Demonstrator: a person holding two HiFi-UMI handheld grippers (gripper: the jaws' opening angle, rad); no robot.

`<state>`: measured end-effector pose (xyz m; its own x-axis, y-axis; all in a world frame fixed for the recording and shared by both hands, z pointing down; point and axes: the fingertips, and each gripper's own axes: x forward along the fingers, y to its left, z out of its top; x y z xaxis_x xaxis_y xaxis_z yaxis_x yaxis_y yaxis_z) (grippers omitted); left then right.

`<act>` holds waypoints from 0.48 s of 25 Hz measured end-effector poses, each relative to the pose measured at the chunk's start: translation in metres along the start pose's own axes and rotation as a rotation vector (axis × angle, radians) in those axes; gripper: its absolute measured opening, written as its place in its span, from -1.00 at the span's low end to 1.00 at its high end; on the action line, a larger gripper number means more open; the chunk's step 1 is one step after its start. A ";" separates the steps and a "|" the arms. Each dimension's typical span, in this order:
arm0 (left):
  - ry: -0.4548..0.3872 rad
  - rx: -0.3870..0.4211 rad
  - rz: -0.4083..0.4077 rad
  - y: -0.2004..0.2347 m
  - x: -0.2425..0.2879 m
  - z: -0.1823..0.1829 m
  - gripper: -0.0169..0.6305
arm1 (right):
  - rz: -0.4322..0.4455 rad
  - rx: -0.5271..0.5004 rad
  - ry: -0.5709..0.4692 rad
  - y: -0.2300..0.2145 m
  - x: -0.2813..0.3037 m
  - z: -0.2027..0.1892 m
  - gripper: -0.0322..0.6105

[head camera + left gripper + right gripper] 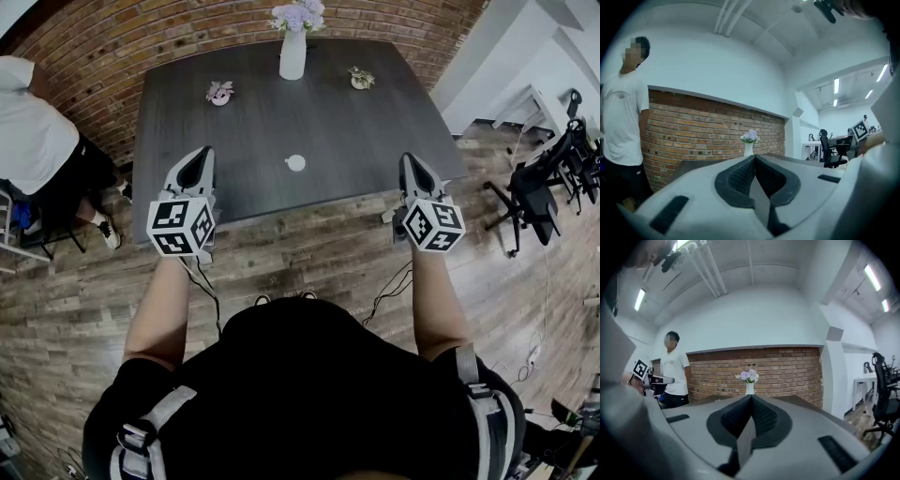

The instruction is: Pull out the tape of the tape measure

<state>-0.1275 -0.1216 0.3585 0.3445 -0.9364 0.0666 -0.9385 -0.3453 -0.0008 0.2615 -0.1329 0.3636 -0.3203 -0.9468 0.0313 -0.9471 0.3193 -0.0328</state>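
Head view, nearest: the wearer's black top (309, 394), both bare forearms reaching forward.
Head view, left gripper (199, 156): held at the near edge of the dark grey rectangular table (375, 131), jaws together.
Head view, right gripper (410, 161): held at the same edge, jaws together.
Head view, tape measure: the small round white tape measure (295, 162) lies on the table between the two grippers, apart from both.
Head view, containers: a tall white vase (292, 56) holds lilac flowers; a small pink pot (220, 93) and a small pale pot (361, 81) each hold a little plant.
Left gripper view: left gripper (754, 157) pressed closed with nothing between its jaws; the white vase (749, 149) stands beyond, against a red brick wall (693, 131).
Right gripper view: right gripper (751, 396) closed and empty; the white vase (749, 388) stands straight ahead, with a bystander in a white shirt (675, 369) to the left.
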 end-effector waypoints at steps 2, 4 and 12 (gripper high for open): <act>0.002 0.000 -0.002 0.000 -0.001 0.000 -0.92 | 0.000 0.000 0.002 0.001 0.000 0.000 -0.91; 0.004 0.000 -0.002 0.001 -0.001 -0.001 -0.92 | 0.000 0.002 0.003 0.001 0.000 0.000 -0.91; 0.000 -0.006 -0.004 0.010 -0.005 0.000 -0.92 | 0.011 0.018 -0.019 0.015 0.005 0.004 -0.91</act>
<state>-0.1389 -0.1203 0.3583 0.3484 -0.9350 0.0666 -0.9372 -0.3489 0.0054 0.2462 -0.1328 0.3590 -0.3299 -0.9440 0.0121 -0.9430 0.3289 -0.0508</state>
